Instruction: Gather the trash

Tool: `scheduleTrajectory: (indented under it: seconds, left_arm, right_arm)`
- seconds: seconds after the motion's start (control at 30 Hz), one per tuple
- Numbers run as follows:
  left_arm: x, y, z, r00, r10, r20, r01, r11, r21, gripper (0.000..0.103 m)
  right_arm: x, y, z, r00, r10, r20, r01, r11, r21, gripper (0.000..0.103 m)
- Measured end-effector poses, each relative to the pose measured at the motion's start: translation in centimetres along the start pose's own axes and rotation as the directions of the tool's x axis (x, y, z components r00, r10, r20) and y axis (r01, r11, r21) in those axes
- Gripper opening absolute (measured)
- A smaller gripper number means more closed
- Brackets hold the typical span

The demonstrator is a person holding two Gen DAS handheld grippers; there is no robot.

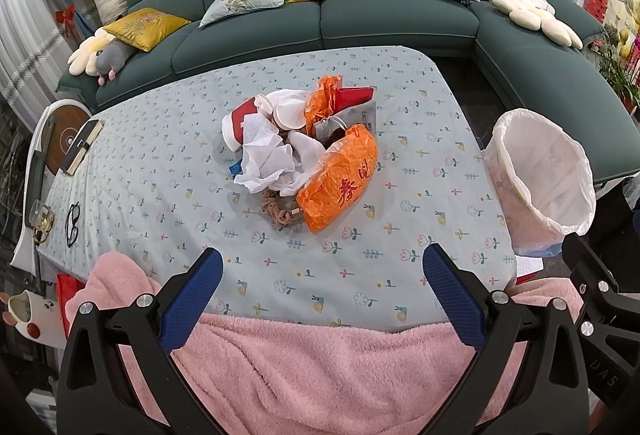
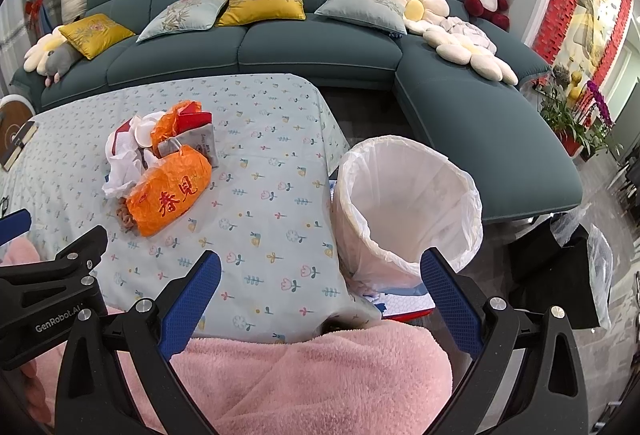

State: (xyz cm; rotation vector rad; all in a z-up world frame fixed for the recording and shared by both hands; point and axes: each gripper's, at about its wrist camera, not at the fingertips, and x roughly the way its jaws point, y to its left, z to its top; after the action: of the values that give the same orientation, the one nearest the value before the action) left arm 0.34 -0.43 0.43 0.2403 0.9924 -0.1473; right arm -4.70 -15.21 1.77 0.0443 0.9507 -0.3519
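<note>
A heap of trash [image 1: 298, 151] lies mid-table: an orange plastic bag [image 1: 340, 183] with red characters, crumpled white tissues [image 1: 264, 159], a red-and-white cup [image 1: 236, 123], a white lid, a red box and a grey pouch. In the right wrist view the same heap [image 2: 160, 163] sits to the left. A bin lined with a white bag [image 2: 404, 211] stands off the table's right edge, also seen as the bin [image 1: 544, 175] in the left wrist view. My left gripper [image 1: 322, 267] hangs open over the near table edge, short of the heap. My right gripper [image 2: 320, 271] is open, empty, near the bin.
The table [image 1: 160, 171] has a floral cloth. A notebook [image 1: 82, 147], glasses [image 1: 73, 219] and a glass [image 1: 40, 219] lie at its left end. A pink fleece blanket [image 1: 320, 367] covers the near side. A teal sofa [image 1: 320, 15] with cushions stands behind.
</note>
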Motion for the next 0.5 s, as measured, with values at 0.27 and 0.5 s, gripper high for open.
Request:
scheduleTrajectory:
  seconds: [0.27,0.5]
  left_arm:
    - [0.16,0.08,0.51,1.0,-0.012,-0.003,0.012,1.0,0.0,0.095]
    - [0.34,-0.13,0.36,1.0,-0.027,0.008,0.027,1.0,0.004,0.095]
  right_arm:
    - [0.22,0.68,1.22,1.0,-0.007,0.001,0.007,1.0,0.001,0.096]
    - [0.71,0.88,1.21,1.0,-0.014,0.0,0.014,1.0,0.005,0.096]
